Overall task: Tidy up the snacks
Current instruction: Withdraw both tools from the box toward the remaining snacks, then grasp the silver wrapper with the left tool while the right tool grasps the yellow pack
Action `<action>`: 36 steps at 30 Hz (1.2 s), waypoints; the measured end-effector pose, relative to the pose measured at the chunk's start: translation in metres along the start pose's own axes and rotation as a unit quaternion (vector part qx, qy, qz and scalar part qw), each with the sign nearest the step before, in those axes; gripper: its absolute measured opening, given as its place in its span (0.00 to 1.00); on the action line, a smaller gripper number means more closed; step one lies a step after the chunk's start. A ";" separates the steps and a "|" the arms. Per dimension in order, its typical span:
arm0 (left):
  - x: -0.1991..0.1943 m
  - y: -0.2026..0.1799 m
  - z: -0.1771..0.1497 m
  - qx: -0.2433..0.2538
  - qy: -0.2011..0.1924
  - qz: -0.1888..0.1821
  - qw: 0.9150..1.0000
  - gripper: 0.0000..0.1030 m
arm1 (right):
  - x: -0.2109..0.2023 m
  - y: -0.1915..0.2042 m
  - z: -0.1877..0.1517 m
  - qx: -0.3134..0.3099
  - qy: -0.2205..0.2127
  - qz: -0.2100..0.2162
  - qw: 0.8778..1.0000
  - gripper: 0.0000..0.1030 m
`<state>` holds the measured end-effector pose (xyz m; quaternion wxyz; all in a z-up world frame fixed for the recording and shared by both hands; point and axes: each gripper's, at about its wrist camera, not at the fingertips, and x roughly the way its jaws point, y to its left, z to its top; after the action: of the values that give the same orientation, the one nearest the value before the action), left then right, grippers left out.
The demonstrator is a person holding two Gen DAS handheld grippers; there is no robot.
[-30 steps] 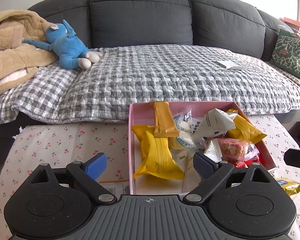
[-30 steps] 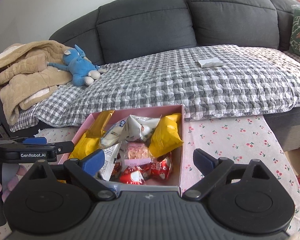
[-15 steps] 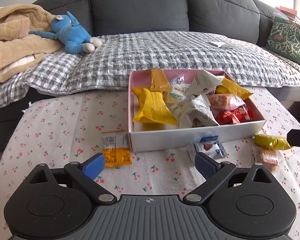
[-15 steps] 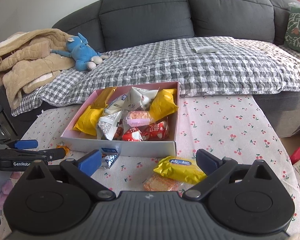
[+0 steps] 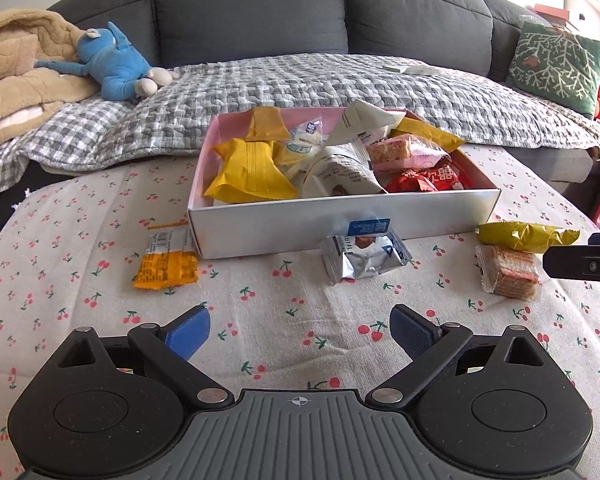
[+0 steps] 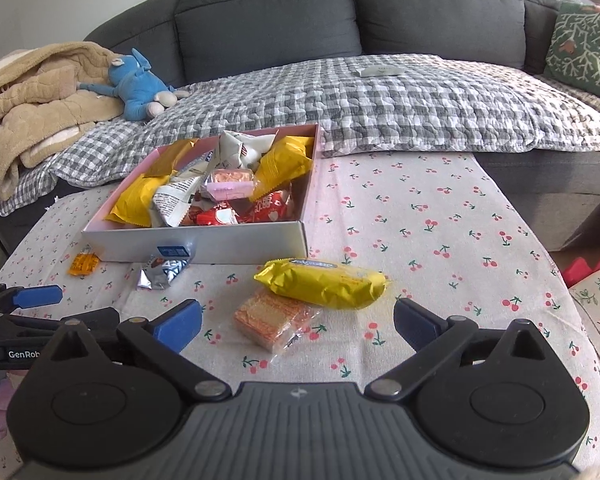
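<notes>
Right tongs point(image 6: 296, 322), spread to their widest and empty, hang over the cherry-print tabletop point(image 6: 440, 216). The wafer packet point(image 6: 274, 320) lies just ahead, between the two blue pads and untouched by either. The yellow packet point(image 6: 322, 282) lies just beyond it, their near edges meeting or overlapping. Left tongs point(image 5: 300, 330), likewise spread and empty, face bare cloth. The silver packet point(image 5: 364, 258) rests beyond them against the front wall of the box point(image 5: 340, 220), and the orange packet point(image 5: 166, 266) lies at the box's left front corner. The box sits farther back, already heaped with yellow, white, pink and red packets. Sofa and blue soft toy point(image 5: 116, 66) lie behind the box.

Step in hand, as judged: collecting the four loose packets in front of the box.

For a clean pick, the right tongs should lower until both pads flank the wafer packet's long sides. They should close on the block itself, not on its clear wrapper tail, and stay short of the yellow packet. The left tongs should draw the silver packet away from the box wall before closing, since the wall blocks one pad. Drop each packet into the box's emptier left front area.
</notes>
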<state>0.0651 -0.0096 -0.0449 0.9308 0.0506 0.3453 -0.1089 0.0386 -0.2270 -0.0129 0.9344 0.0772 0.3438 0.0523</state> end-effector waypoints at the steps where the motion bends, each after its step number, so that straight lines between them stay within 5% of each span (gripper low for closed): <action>1: 0.003 -0.002 0.000 0.004 -0.002 -0.001 1.000 0.95 | 0.001 -0.001 -0.001 -0.003 0.001 -0.001 1.000 0.99; 14: 0.027 -0.022 0.005 0.013 -0.033 -0.019 0.999 0.94 | 0.030 -0.012 0.005 0.054 0.014 0.015 0.998 0.99; 27: 0.048 -0.027 0.019 0.003 -0.020 -0.036 0.999 0.86 | 0.048 -0.022 0.008 0.080 0.015 0.022 0.996 0.98; 36: 0.045 -0.033 0.021 0.008 -0.033 -0.024 0.999 0.54 | 0.047 -0.025 0.008 0.082 0.008 0.015 0.996 0.82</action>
<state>0.1038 -0.0524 -0.0585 0.9382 0.0466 0.3150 -0.1357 0.0804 -0.2452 -0.0408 0.9212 0.1583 0.3532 0.0388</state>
